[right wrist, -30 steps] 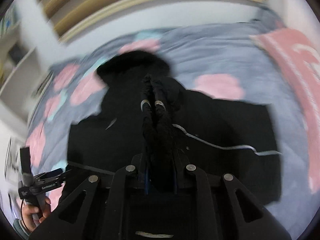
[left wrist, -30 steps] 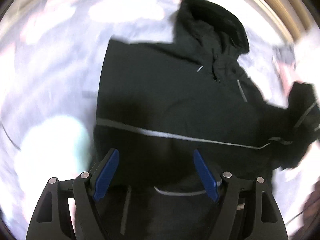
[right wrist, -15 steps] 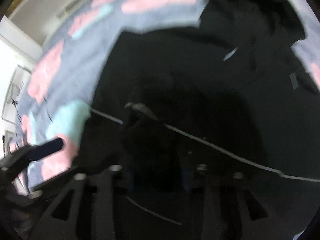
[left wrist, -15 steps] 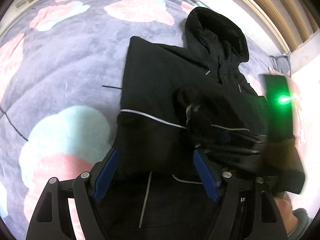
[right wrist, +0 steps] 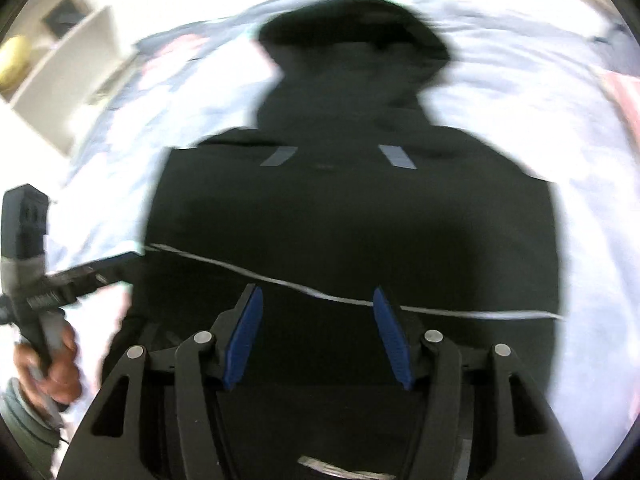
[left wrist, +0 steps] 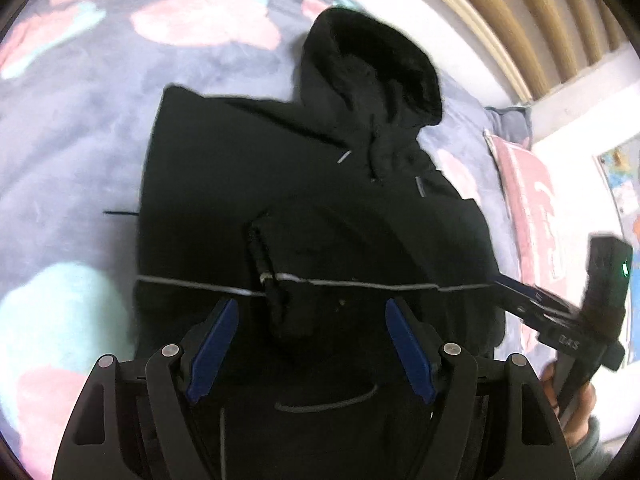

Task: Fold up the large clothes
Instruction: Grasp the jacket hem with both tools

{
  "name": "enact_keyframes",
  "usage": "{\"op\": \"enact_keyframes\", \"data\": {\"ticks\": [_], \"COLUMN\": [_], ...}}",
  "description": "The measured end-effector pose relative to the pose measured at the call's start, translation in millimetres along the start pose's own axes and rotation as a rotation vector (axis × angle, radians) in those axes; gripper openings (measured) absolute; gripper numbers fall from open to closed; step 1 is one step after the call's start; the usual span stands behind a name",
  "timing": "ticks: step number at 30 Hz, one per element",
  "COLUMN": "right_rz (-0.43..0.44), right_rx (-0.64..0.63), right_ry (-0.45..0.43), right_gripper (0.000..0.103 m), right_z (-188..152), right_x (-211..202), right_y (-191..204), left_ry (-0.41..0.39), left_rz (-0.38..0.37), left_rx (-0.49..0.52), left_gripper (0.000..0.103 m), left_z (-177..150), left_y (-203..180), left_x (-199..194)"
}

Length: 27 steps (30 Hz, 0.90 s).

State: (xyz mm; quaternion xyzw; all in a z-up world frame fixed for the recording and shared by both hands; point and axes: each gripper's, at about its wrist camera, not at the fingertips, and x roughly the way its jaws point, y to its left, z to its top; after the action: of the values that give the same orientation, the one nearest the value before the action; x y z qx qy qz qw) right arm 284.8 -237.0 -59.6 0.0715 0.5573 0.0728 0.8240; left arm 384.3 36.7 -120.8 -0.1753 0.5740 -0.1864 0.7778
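1. Lying flat on the bed, the black hooded jacket (left wrist: pixel 224 184) has its hood (left wrist: pixel 372 68) toward the wooden headboard (left wrist: pixel 516 20), and a thin pale stripe (left wrist: pixel 192 283) runs across its body.
2. One sleeve (left wrist: pixel 280 280) is folded inward over the chest of the jacket; its cuff lies just on the stripe, near the middle.
3. The left gripper (left wrist: pixel 312 348) hovers above the lower part of the jacket with its blue pads (left wrist: pixel 214 348) spread wide apart, and nothing is between them.
4. The right gripper (right wrist: pixel 318 336) also hangs over the lower part of the jacket, jaws apart and holding nothing; this view is blurred.
5. In the left wrist view, the right gripper is seen at the right edge, its fingers reaching to the right side of the jacket at the level of the stripe.
6. The bedcover (left wrist: pixel 68 168) under the jacket is grey-blue with pink and mint patches, and a pink pillow (left wrist: pixel 532 208) lies to the right of the jacket.
7. In the right wrist view, a white shelf (right wrist: pixel 60 60) stands at the upper left.
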Motion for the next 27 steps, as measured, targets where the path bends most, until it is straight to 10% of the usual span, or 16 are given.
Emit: {"op": "enact_keyframes", "data": {"ticks": [5,7,16,27], "right_rz": [-0.059,-0.081,-0.113,-0.266], "right_rx": [0.123,0.148,0.138,0.040], "right_ry": [0.020,0.030,0.020,0.112], "right_gripper": [0.061,0.061,0.061,0.064], "right_z": [-20.5,-25.5,-17.0,-16.2], "right_x": [-10.7,-9.1,4.4,78.6], "right_y": [-62.5,-75.8,-77.8,-52.0], "left_ry": [0.035,0.039,-0.128,0.099], "left_rz": [0.034,0.027,-0.009,0.151], "left_rx": [-0.086,-0.067,-0.047,-0.074], "left_gripper": [0.074,0.025,0.019,0.030], "left_z": [3.5,5.1,27.8,8.9], "left_y": [14.6,11.0,11.3,55.2], "left_x": [28.2,33.2,-41.9,19.1]}}
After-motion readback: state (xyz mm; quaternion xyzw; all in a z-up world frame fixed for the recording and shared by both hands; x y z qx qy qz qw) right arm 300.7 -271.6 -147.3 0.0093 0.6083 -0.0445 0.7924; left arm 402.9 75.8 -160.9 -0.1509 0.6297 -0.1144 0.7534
